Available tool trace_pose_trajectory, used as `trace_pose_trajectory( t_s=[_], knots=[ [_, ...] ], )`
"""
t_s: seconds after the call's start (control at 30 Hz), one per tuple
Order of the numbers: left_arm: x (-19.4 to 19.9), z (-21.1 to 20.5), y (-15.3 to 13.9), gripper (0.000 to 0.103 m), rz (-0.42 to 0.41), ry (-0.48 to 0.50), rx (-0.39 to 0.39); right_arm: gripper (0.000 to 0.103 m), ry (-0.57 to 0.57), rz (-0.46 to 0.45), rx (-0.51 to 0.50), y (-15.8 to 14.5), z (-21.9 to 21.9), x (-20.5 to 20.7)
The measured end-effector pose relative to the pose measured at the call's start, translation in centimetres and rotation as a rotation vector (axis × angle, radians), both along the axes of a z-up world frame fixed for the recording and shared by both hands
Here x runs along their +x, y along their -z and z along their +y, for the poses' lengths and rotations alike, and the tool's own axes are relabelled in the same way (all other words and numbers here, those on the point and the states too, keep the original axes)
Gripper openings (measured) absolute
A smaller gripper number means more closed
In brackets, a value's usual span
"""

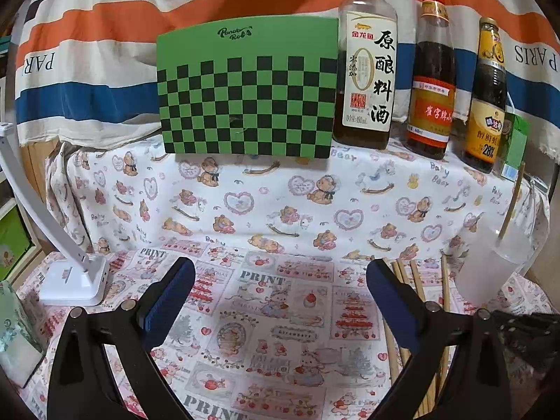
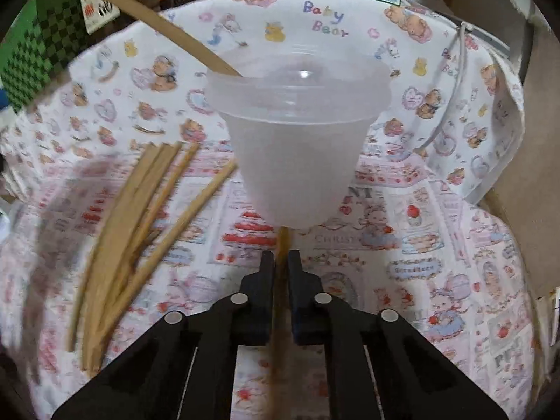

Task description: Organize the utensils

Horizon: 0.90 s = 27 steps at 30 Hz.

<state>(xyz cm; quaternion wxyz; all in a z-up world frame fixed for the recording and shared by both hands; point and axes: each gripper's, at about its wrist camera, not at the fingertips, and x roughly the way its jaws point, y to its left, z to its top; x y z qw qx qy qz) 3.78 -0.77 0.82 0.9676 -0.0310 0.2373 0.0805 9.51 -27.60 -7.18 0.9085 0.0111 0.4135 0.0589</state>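
A clear plastic cup (image 2: 297, 133) stands on the patterned cloth with one wooden chopstick (image 2: 147, 17) leaning in it; the cup also shows at the right of the left wrist view (image 1: 490, 262). Several loose wooden chopsticks (image 2: 140, 217) lie on the cloth left of the cup, and show in the left wrist view (image 1: 416, 287). My right gripper (image 2: 281, 255) is shut on a chopstick (image 2: 282, 241) just in front of the cup's base. My left gripper (image 1: 280, 273) is open and empty above the cloth, left of the loose chopsticks.
A green checkerboard board (image 1: 245, 87) stands at the back. Three sauce bottles (image 1: 430, 80) and a green carton (image 1: 514, 147) stand at the back right. A white lamp base (image 1: 73, 283) sits at the left. A white cable (image 2: 451, 98) runs right of the cup.
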Motion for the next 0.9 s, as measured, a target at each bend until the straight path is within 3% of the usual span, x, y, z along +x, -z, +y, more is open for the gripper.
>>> trace_pose_trajectory(
  t_s=[0.2,0.33,0.43,0.47,0.67,0.73,0.9],
  knots=[
    [0.3,-0.5,0.0,0.097,0.035,0.001,0.041,0.008,-0.092,-0.182,0.130,-3.9,-0.2,-2.8],
    [0.8,-1.0,0.6,0.097,0.094,0.032,0.053,0.008,-0.150,-0.371,0.238,-7.0,-1.0,-5.9],
    [1.5,-1.8,1.4,0.097,0.175,0.091,0.043,0.008,-0.086,-0.547,0.318,-9.1,-2.8,-8.2],
    [1.7,-2.2,1.7,0.094,0.205,0.120,0.039,0.008,-0.072,-0.582,0.339,-9.5,-3.3,-8.7],
    [2.1,-5.0,3.9,0.045,0.347,0.298,-0.006,0.008,0.048,-0.739,0.393,-11.4,-6.6,-10.7],
    [2.0,-5.6,4.3,0.035,0.371,0.311,-0.015,0.008,0.074,-0.778,0.393,-11.9,-7.6,-11.4],
    [1.7,-6.8,4.8,0.024,0.390,0.365,-0.025,0.008,0.106,-0.868,0.341,-12.5,-7.8,-12.8]
  ],
)
